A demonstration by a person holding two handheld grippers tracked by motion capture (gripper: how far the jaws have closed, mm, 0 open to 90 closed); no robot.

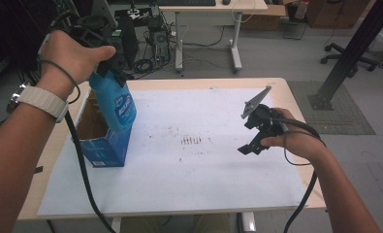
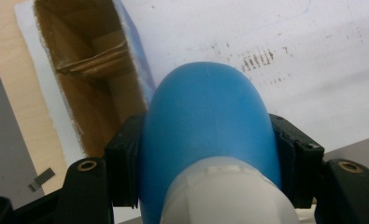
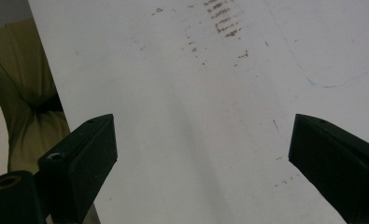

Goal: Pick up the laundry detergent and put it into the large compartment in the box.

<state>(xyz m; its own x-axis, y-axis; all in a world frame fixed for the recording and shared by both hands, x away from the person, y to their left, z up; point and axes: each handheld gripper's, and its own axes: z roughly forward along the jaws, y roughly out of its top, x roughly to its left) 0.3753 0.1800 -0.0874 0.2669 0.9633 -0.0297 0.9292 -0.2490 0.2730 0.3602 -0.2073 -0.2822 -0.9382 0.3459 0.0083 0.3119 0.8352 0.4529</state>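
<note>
blue bottle upright, base down over open box, left gripper clamping its top

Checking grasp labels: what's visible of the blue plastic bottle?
The blue plastic bottle is smooth, opaque and rounded, with a white printed label on its side and a white cap end near the left gripper's camera. The left gripper clamps it by the upper body, jaws pressed on both sides. It hangs tilted, base down, over the open blue cardboard box, clear of the white sheet.
</note>
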